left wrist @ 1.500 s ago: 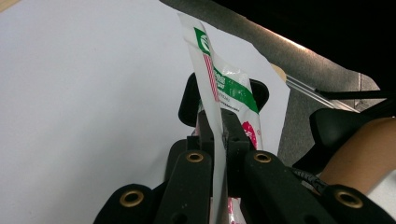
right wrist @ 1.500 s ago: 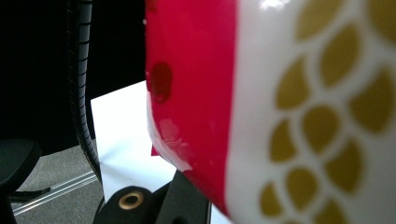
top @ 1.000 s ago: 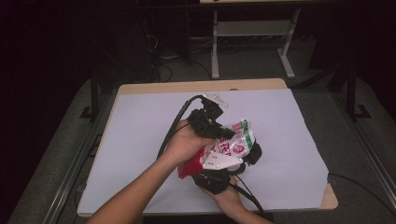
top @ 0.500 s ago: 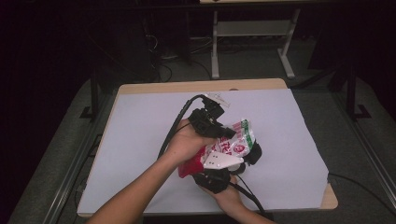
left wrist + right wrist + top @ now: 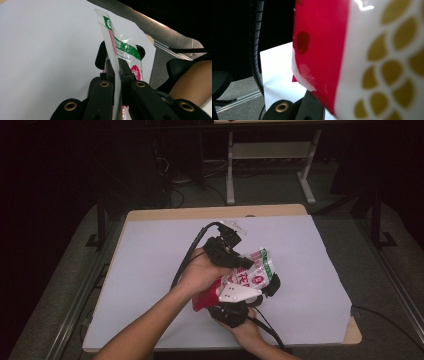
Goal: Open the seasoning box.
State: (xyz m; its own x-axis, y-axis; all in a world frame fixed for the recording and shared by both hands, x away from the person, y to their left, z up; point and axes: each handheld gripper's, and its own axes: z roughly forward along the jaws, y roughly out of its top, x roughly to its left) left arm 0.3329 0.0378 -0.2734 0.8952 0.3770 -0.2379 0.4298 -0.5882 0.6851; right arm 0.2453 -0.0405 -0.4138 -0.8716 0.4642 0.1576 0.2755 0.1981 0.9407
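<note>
— Two claws on one packet, then?

— Yes. Nearest the person, the right claw (image 5: 235, 312) is clenched on the packet's (image 5: 250, 275) red bottom end. Just beyond it, the left claw (image 5: 119, 71) is clamped on the thin white edge of the film, which runs straight up between its jaws in the left gripper view.

— Where does the packet sit?

— Held up off the white surface (image 5: 150, 270), roughly over its middle, between the two hands. Nothing of it seems to rest on the sheet.

— Which way does it point?

— In the high view its long axis runs on a slant: red end near the person and to the left, green-and-white top end away and to the right. The printed face looks upward.

— So how should the step go?

— It looks like a tear or an opening. I'd keep both grips close together on the same edge, so the film is taut between them, then pull the claws apart across the seam rather than along the packet's length. Keep the top end raised, so the contents don't spill once it gives.
</note>
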